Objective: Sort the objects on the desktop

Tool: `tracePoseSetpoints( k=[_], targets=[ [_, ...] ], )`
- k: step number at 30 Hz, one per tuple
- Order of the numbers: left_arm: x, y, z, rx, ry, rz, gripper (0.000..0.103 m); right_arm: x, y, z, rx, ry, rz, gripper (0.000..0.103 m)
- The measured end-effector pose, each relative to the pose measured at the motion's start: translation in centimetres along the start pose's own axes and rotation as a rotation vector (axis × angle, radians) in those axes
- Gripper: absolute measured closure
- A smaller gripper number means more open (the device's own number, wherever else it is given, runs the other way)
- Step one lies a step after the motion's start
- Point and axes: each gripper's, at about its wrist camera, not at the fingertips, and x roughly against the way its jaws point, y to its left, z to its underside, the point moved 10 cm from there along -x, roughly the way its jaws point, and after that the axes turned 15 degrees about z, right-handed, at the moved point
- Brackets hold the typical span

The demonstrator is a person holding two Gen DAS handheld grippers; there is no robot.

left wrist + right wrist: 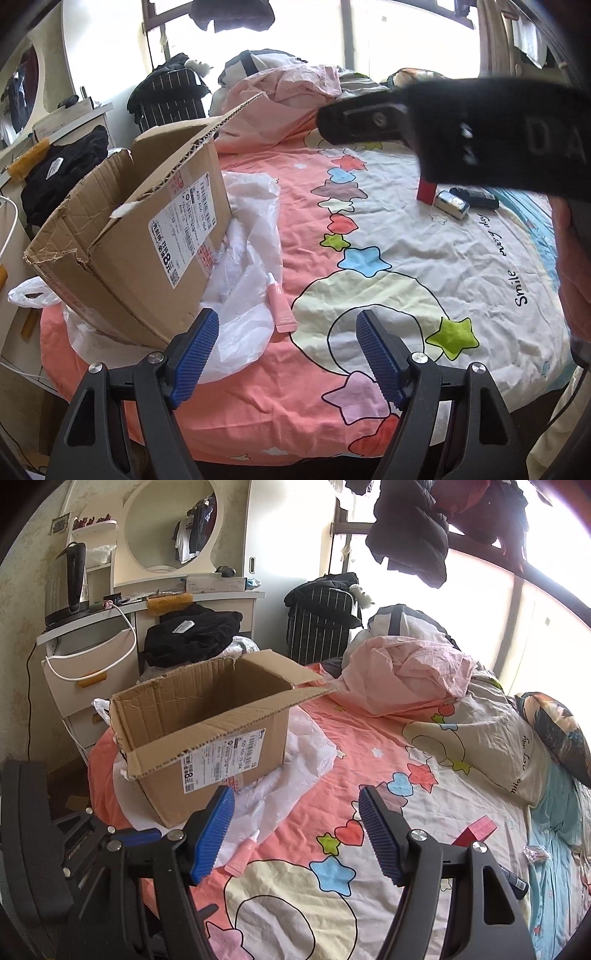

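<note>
An open cardboard box (122, 229) (207, 731) stands on a white plastic bag (251, 258) at the left of the bed. A pink tube (279, 306) (243, 856) lies at the bag's edge, just ahead of my open left gripper (288, 354), which holds nothing. Far right on the sheet lie a red box (426, 192) (476, 830), a silvery wrapped item (451, 205) (535, 853) and a black stick-like object (476, 197). My right gripper (297, 834) is open and empty over the sheet. Its black housing (480, 136) hangs blurred above the red box.
The star-patterned bedsheet (406, 258) covers the bed. A crumpled pink quilt (406, 672) and pillows lie at the far end. A white dresser (92, 657) with a kettle, black clothes and a striped bag (321, 620) stands behind the box.
</note>
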Motion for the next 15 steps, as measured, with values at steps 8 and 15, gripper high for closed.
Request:
tracePoseSetpoints(
  k=[8, 15],
  targets=[
    [-3.3, 0.0, 0.7, 0.018, 0.044, -0.006, 0.024, -1.5, -0.9, 5.1, 0.073, 0.085, 0.016, 0.037],
    [-5.9, 0.9, 1.5, 0.06, 0.09, -0.007, 0.024, -2.9, -0.7, 9.5, 0.117, 0.159, -0.005, 0.037]
  ],
)
